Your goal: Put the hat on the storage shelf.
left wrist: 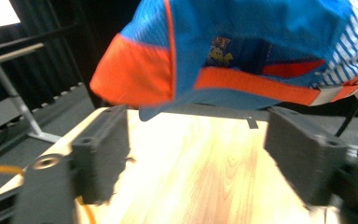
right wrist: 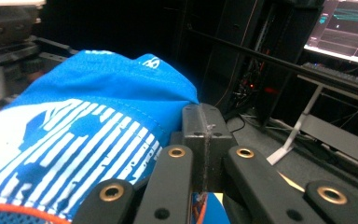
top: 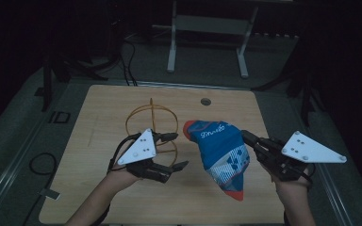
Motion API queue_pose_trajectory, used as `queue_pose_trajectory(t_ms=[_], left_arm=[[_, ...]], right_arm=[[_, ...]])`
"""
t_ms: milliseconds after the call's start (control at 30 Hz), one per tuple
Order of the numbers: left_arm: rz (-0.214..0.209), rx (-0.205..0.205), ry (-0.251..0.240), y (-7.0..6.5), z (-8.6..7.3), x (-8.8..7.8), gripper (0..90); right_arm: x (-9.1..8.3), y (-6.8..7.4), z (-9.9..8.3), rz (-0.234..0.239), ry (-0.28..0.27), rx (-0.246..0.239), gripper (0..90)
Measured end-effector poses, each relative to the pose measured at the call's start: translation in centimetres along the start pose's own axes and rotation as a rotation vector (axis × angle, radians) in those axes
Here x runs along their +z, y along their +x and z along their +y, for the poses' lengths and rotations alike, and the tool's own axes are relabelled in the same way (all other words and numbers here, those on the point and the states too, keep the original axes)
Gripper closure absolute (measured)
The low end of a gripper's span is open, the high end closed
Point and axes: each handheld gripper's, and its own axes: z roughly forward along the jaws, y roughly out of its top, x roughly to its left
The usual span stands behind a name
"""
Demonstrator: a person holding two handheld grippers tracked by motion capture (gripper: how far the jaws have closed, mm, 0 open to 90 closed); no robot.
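Note:
A blue cap (top: 221, 150) with an orange brim, white stripes and white lettering hangs above the wooden table (top: 99, 113). My right gripper (top: 246, 137) is shut on the cap's right edge; in the right gripper view the jaws (right wrist: 205, 128) meet with the cap's fabric (right wrist: 74, 112) pinched between them. My left gripper (top: 180, 150) stands open just left of the cap, touching nothing. In the left gripper view its jaws (left wrist: 200, 158) are wide apart with bare table between them, and the cap (left wrist: 242, 42) hangs above and beyond them. A yellow wire stand (top: 151, 115) rises behind the left gripper.
The tabletop has a small round hole (top: 205, 101) near its far edge. A white metal frame (top: 207, 28) stands on the floor behind the table, with cables (top: 127, 61) to its left. A lit monitor (right wrist: 345, 28) shows in the right gripper view.

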Motion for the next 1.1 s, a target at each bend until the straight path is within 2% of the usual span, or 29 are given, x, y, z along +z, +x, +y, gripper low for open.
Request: queue_pose_trajectory(t_ms=[33, 100, 167, 300, 400, 500, 633, 800, 900, 1100], left_arm=[[0.007, -0.006, -0.005, 0.1, -0.2, -0.3, 14.3], [0.054, -0.019, -0.012, 0.2, -0.7, -1.2, 7.6], [0.084, -0.027, -0.01, 0.3, -1.1, -2.0, 2.1], [0.15, -0.048, -0.031, 0.4, -2.2, -4.2, 1.7], [0.189, -0.05, -0.021, 0.4, -3.1, -5.3, 1.7], [0.221, -0.073, -0.01, 0.4, -4.6, -6.3, 1.7], [0.265, -0.106, 0.014, 0.4, -6.5, -7.1, 1.7], [0.351, -0.142, 0.043, -0.2, -9.3, -7.6, 1.7], [0.389, -0.167, 0.052, -0.6, -11.2, -7.8, 1.7], [0.468, -0.157, 0.091, -2.1, -14.3, -7.6, 1.8]], right_arm=[[0.2, -0.1, 0.2, 0.0, -0.001, 0.0, 90.0], [0.6, -0.2, 0.5, 0.0, -0.002, 0.0, 90.0], [1.1, -0.4, 0.9, 0.0, -0.001, 0.001, 90.0], [2.1, -0.6, 1.6, 0.004, -0.005, 0.004, 90.0], [3.1, -0.7, 2.2, 0.007, -0.008, 0.006, 90.0], [4.2, -0.8, 3.0, 0.01, -0.007, 0.0, 90.0], [6.1, -0.7, 4.5, 0.015, -0.01, -0.01, 90.0], [8.8, -0.4, 6.0, 0.023, -0.006, -0.028, 90.0], [10.4, -0.3, 6.6, 0.041, -0.003, -0.016, 90.0], [13.4, 0.2, 7.4, 0.066, 0.009, -0.002, 90.0]])
